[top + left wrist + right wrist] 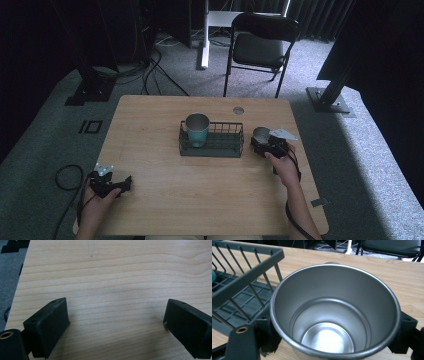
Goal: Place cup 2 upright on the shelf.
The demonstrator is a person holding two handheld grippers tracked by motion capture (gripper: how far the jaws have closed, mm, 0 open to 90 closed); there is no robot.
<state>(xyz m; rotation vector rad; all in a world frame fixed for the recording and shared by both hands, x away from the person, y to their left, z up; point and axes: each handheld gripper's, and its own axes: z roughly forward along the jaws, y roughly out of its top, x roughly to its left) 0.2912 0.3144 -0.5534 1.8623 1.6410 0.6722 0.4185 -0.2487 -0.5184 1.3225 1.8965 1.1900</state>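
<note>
A steel cup (332, 315) stands upright on the wooden table (200, 195), just right of a dark wire basket (212, 152). My right gripper (261, 141) is shut on this cup, one black jaw pressed against each side of its wall. The cup is empty, and the basket's corner (249, 277) is close on its left. A teal cup (196, 131) with a steel inside stands in the left part of the basket. My left gripper (126, 182) rests low near the table's front left corner. In the left gripper view it (116, 312) is open, jaws wide apart over bare wood.
A small round grommet (238, 110) is set in the table behind the basket. Beyond the far edge stand a black chair (260, 45), a white post (204, 47) and floor cables (150, 70). Dark stand bases flank the table at left (90, 92) and right (330, 100).
</note>
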